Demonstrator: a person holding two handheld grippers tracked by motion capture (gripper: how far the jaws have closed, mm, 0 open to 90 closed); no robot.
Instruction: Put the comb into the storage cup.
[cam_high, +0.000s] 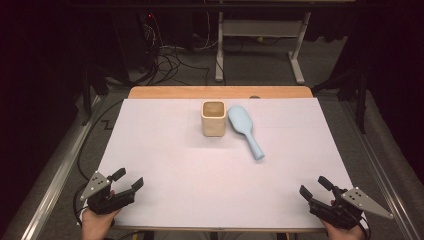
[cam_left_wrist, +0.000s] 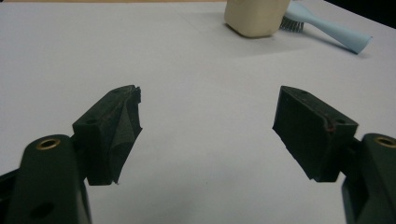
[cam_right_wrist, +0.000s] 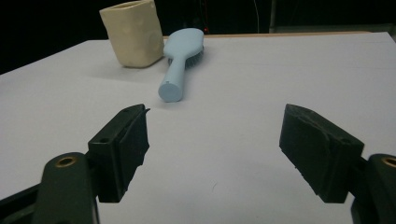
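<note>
A cream square cup stands upright on the white table cover, toward the back middle. Right beside it lies a light blue hairbrush, bristles down, its handle pointing toward the front right. The left gripper view has the cup and brush far off at the top. From the right gripper view, the cup is at the upper left and the brush handle's end faces the camera. My left gripper rests open at the front left corner. My right gripper is open at the front right corner. Both hold nothing.
The table's wooden back edge lies just behind the cup. Beyond it are a white desk frame and loose cables on a dark floor. A metal rail runs along the table's left side.
</note>
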